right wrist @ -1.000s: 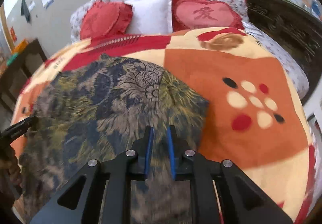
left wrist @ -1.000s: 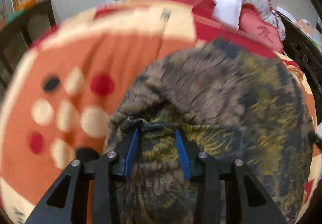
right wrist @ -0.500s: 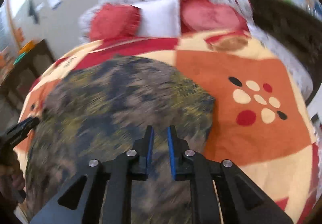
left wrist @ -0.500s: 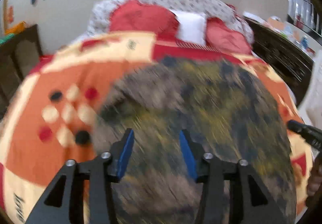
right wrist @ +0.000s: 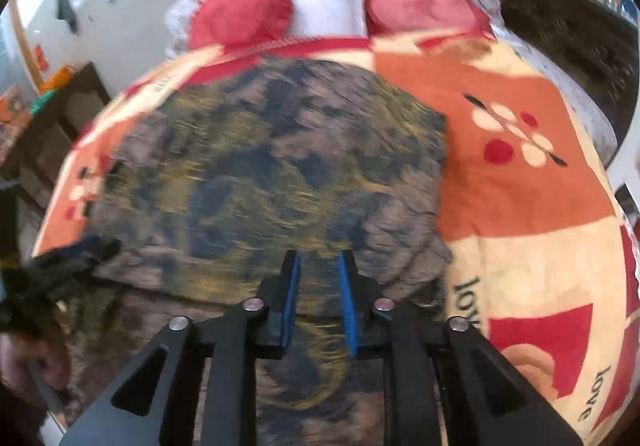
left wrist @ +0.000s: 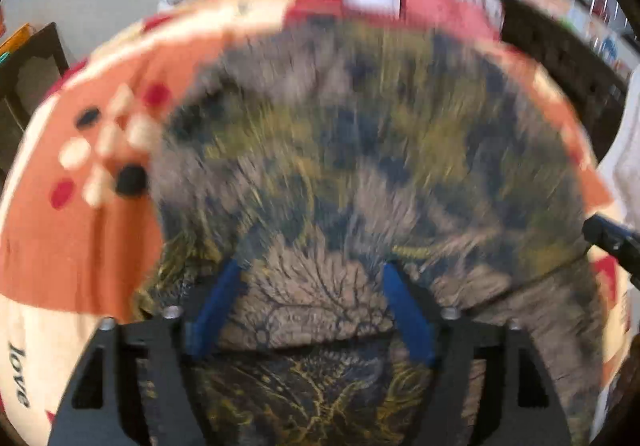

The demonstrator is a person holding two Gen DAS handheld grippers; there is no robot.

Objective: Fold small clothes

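A dark patterned garment (left wrist: 360,165), brown, navy and yellow, lies spread on the bed, with a folded edge across its near part. It also shows in the right wrist view (right wrist: 280,173). My left gripper (left wrist: 312,274) is open above the near fold, its blue pads wide apart with nothing between them. My right gripper (right wrist: 318,262) is open a little, pads apart over the near cloth, holding nothing. The right gripper's tip (left wrist: 608,238) shows at the right edge of the left wrist view; the left gripper (right wrist: 68,258) shows at the left of the right wrist view.
The bed has an orange, cream and red blanket (right wrist: 520,185). Red heart cushions (right wrist: 416,5) and a white pillow (right wrist: 328,5) lie at the head. Dark wooden furniture stands at the left (right wrist: 72,113) and at the right (right wrist: 560,17).
Both grippers let go of the garment and opened wider, the left most. The garment now lies flat with a fold at its near edge.
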